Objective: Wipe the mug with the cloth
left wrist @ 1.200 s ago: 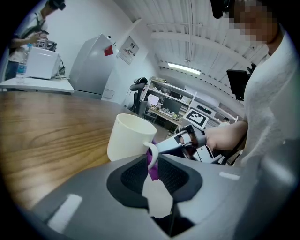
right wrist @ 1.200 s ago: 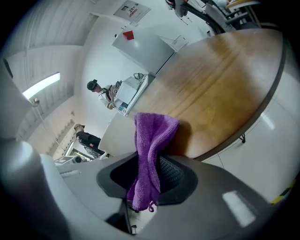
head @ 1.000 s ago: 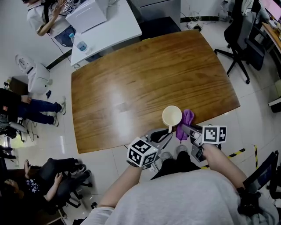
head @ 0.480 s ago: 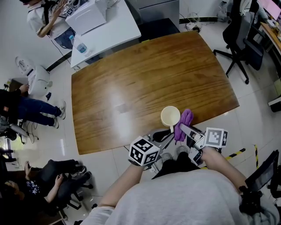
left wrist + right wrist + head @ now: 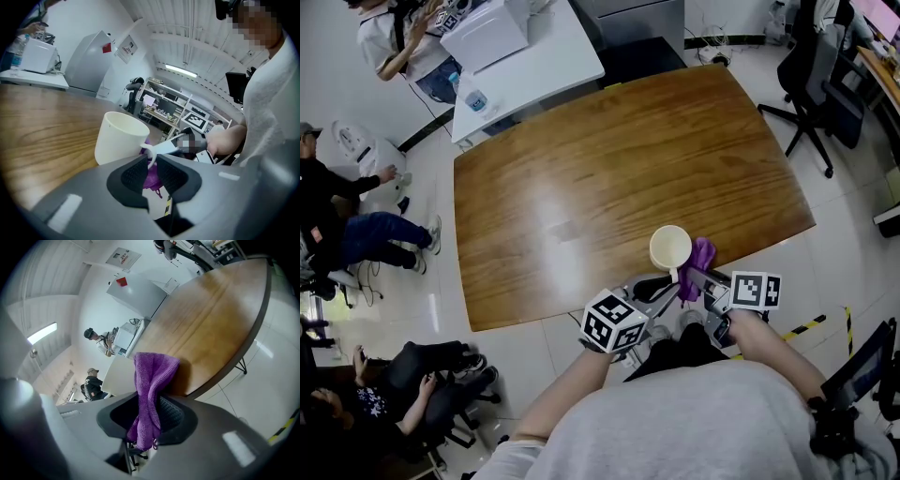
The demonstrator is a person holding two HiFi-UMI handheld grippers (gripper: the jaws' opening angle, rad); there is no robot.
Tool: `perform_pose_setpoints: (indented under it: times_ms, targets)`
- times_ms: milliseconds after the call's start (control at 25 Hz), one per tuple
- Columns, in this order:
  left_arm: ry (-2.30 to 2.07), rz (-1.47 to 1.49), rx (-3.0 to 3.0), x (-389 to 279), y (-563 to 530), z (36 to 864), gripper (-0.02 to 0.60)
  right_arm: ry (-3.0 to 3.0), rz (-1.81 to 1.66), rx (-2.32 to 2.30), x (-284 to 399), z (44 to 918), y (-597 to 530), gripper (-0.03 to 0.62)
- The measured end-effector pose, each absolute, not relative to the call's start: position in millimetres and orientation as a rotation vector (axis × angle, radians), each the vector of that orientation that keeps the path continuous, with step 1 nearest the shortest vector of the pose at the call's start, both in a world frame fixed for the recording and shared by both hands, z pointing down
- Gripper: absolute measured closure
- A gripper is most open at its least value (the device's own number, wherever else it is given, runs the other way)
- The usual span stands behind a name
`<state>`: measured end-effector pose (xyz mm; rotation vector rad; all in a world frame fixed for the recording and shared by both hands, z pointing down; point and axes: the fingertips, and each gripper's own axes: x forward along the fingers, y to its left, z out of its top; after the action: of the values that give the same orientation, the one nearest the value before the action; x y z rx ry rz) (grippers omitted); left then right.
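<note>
Now we hold the mug (image 5: 671,247) by its handle (image 5: 149,151): the jaws of our left gripper (image 5: 151,169), narrow and just now closing, pinch the white loop between their pads. The mug stands upright at the near edge of the table (image 5: 581,169). Our right gripper (image 5: 149,414) is clamped on the purple cloth (image 5: 151,376), which runs up between the jaws and folds over above them. Seen from the head view, the cloth sits just right of the mug; we cannot tell whether they touch.
</note>
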<state>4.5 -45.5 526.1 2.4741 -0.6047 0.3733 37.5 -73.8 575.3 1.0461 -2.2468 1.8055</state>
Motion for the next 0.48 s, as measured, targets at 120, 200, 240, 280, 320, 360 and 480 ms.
perform_pose_setpoints:
  times_ms: [120, 200, 240, 280, 320, 360, 480]
  targets:
    - [-0.589, 0.352, 2.490, 3, -45, 526, 0.532, -2.252, 1.821, 1.060, 36, 575, -74, 0.484]
    - [-0.582, 0.326, 2.502, 1, -45, 525, 0.531, -2.260, 1.852, 1.078, 38, 572, -74, 0.484]
    - [-0.578, 0.304, 2.502, 0, -45, 524, 0.523, -2.268, 1.854, 1.095, 41, 569, -74, 0.484]
    - [-0.575, 0.277, 2.496, -2, -45, 523, 0.500, -2.282, 1.837, 1.116, 45, 565, -75, 0.484]
    - [-0.576, 0.247, 2.488, -6, -46, 521, 0.470, -2.301, 1.807, 1.133, 49, 560, -75, 0.484]
    - [-0.586, 0.221, 2.483, -11, -47, 519, 0.463, -2.328, 1.767, 1.143, 53, 552, -75, 0.484]
    - [-0.664, 0.149, 2.496, -32, -44, 499, 0.471, -2.458, 1.602, 1.059, 60, 518, -67, 0.484]
